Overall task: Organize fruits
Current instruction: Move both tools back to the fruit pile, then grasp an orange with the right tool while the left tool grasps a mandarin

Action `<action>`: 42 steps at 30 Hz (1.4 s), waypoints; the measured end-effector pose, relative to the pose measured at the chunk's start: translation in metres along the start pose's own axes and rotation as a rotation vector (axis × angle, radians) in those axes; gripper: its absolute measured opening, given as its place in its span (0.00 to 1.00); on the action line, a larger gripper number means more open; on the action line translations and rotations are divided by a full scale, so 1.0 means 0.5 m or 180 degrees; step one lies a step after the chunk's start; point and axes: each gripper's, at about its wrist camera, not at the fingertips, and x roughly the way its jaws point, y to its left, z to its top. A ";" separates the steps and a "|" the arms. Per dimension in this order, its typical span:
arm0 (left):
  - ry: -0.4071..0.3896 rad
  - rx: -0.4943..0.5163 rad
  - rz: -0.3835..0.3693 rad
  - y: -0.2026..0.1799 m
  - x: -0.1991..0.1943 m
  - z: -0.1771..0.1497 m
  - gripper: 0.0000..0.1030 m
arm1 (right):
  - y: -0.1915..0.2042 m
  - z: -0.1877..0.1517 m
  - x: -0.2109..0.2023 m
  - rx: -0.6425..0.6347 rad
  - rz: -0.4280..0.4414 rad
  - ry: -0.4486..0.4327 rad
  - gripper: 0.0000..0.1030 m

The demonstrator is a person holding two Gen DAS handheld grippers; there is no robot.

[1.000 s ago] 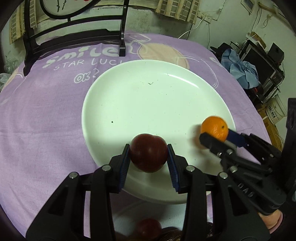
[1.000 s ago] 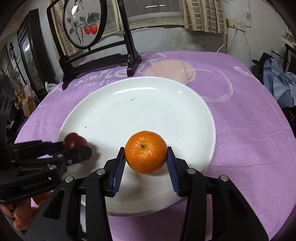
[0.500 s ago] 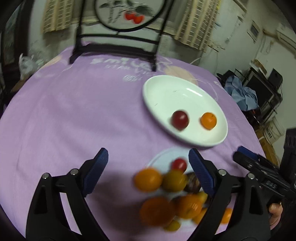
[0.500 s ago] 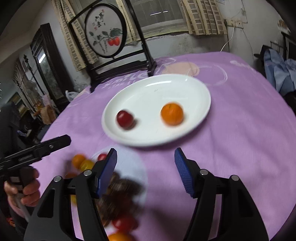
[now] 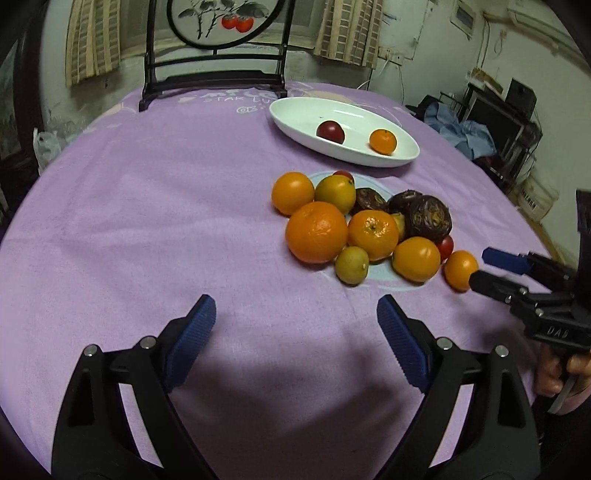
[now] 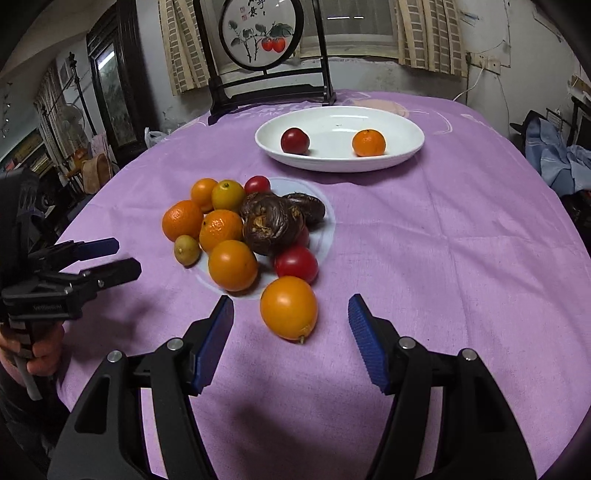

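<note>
A: Big picture first: the round table under its lilac printed cloth [image 6: 461,240] fills both views, and the job looks barely begun. Only two pieces sit in the white oval ceramic plate [image 6: 413,147] at the far side: a dark red plum-like fruit [image 6: 294,140] on its left and a small orange mandarin [image 6: 368,142] on its right, well apart from each other.

B: And the rest?

A: All waiting in the loose heap of oranges, yellow-green citrus, red tomatoes and wrinkled brown-purple fruit [image 5: 365,221] on a pale blue patch of the cloth, nearer the camera than the plate. I count over a dozen pieces, so most of the sorting is left, I'd say.

B: The tools?

A: Both have just been opening, and both are released with nothing between the pads. The left tool [image 5: 295,336] hangs wide over bare cloth, short of the heap. The right tool [image 6: 291,332] is spread less far, and a smooth orange-yellow fruit [image 6: 289,308] at the heap's near edge lies just ahead of its gap, untouched. My guess is that one goes next.

B: The room?

A: Dim and cluttered. A round painted screen in a black wooden stand [image 6: 264,37] sits on the table's far edge, checked curtains [image 6: 424,33] behind it, and blue clothing [image 5: 465,133] is piled off to the right.
</note>
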 end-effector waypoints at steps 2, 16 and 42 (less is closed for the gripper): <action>-0.0044 0.0107 -0.0060 -0.011 -0.006 -0.001 0.88 | -0.005 0.001 0.007 -0.0001 0.0006 0.0032 0.62; 0.0065 0.0075 -0.0121 0.002 0.012 0.010 0.88 | -0.007 0.008 0.043 0.0012 0.0052 0.0264 0.41; 0.0258 -0.0474 -0.0507 0.036 0.113 0.117 0.59 | -0.025 0.005 0.033 0.0179 0.0224 0.0179 0.35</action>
